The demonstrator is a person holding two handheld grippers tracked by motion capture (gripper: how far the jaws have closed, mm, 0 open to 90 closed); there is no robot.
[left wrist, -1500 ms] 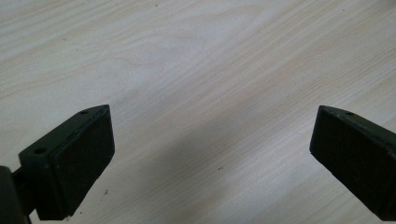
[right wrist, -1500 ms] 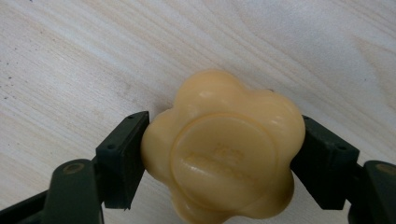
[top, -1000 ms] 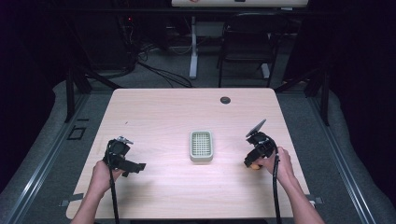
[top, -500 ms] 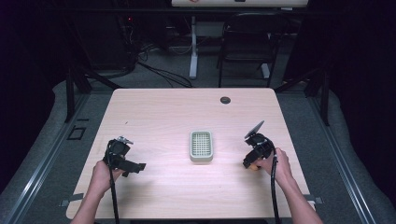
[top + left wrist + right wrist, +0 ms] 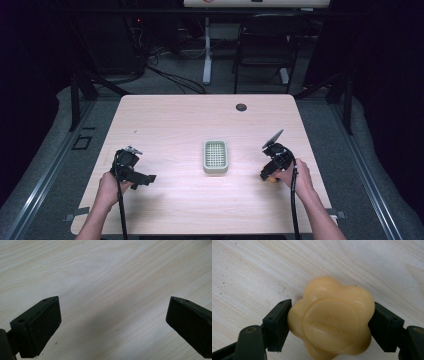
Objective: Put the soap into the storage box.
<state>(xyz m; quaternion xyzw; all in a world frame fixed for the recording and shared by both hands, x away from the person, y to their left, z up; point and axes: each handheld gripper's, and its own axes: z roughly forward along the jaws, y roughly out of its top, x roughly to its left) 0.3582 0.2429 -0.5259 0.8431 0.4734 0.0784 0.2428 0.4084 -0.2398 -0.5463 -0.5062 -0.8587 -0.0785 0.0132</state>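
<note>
The right tongs [image 5: 329, 322] clamp a flower-shaped yellow soap [image 5: 330, 320] at the counter's [image 5: 175, 125] right edge, right of the green soap dish [image 5: 215, 156]. Its embossed lettering is illegible. The left tongs [image 5: 112, 322] gape wide over bare wood.

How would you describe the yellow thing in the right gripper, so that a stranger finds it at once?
On the pale wooden table, look right of the green slotted tray, at the right gripper. Its jaws press both sides of a yellow flower-shaped soap bar with faint embossed lettering, the one rounded, lobed thing there.
</note>
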